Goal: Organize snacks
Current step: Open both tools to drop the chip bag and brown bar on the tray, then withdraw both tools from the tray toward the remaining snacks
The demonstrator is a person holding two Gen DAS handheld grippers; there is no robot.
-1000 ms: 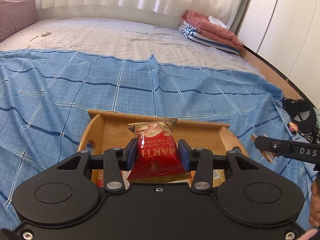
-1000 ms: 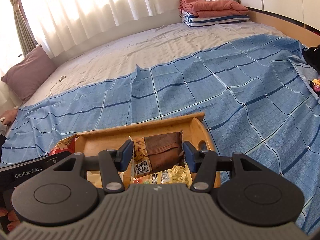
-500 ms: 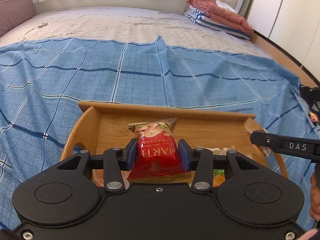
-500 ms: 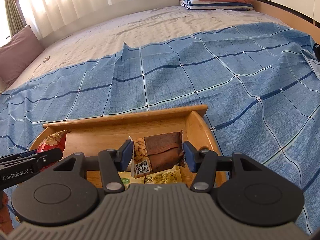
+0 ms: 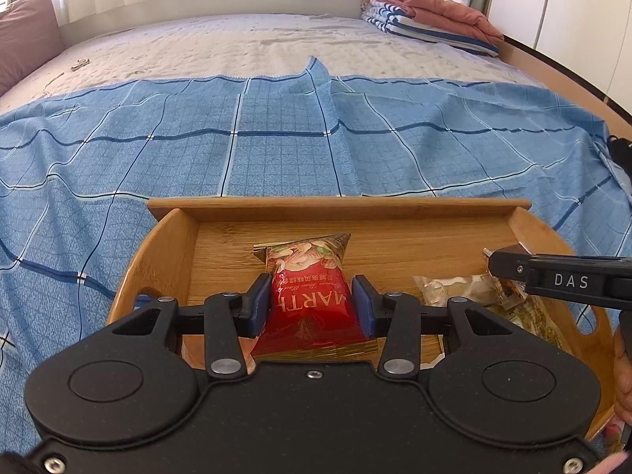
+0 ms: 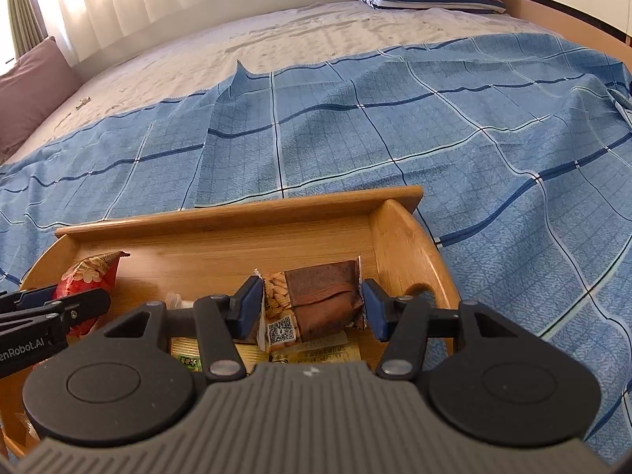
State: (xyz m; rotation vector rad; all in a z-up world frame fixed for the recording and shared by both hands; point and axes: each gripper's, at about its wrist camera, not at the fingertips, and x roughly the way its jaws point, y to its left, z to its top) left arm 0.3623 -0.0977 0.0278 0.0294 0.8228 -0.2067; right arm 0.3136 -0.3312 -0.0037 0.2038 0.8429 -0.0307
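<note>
Here, over the left half of the wooden tray [image 5: 170,245], the left tongs [image 5: 310,304] are clamped narrowly on a red snack packet [image 5: 312,296], whose tip points at the tray's far wall. Toward the tray's right end, the right tongs [image 6: 312,302] pinch a brown snack packet [image 6: 316,300] by its crimped ends, above other wrapped snacks [image 6: 316,353] lying on the tray floor. The tray sits on a blue checked sheet [image 6: 395,138] spread over the bed.
</note>
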